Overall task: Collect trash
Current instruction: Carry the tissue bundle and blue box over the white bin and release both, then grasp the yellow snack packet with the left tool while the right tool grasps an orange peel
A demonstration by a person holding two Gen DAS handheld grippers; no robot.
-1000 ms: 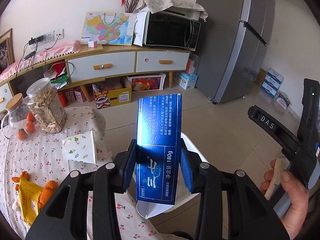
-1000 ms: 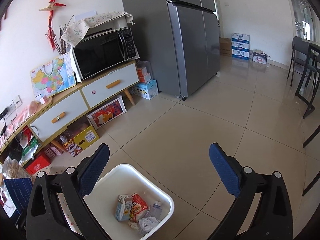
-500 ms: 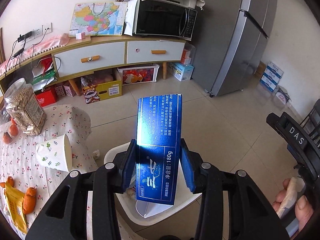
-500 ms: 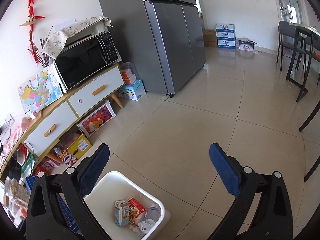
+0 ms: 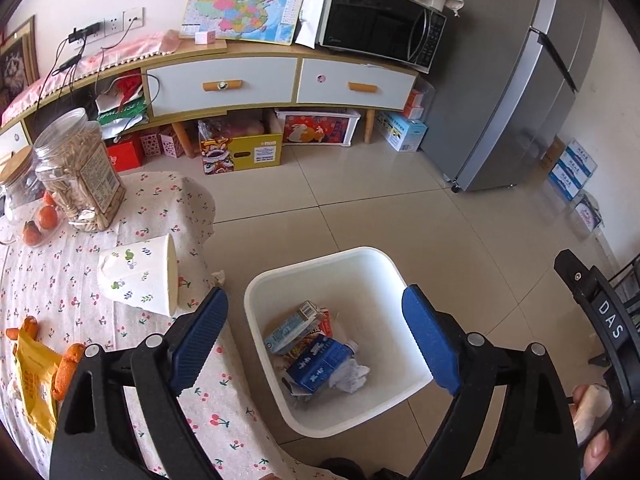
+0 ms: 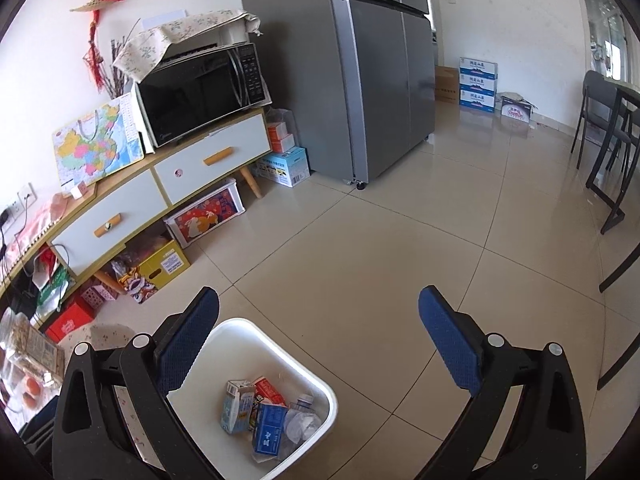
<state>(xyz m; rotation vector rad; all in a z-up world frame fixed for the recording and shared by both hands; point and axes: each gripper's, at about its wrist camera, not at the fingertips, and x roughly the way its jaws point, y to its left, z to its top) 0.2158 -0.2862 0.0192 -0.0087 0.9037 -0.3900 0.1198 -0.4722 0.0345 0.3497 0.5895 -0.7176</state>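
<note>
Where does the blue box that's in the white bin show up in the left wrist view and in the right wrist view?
Left wrist: blue box sits low and centre, inside the bin, between the open left claw fingers.
Right wrist: blue box lies at the bottom, left of centre, in the bin, near the right claw's left finger.
Shared landmark: the microwave.

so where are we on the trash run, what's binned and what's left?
Done: blue box lies in the white bin beside a milk carton. In hand: nothing; left gripper and right gripper both open. Left: tipped paper cup and yellow wrapper on the table.
</note>
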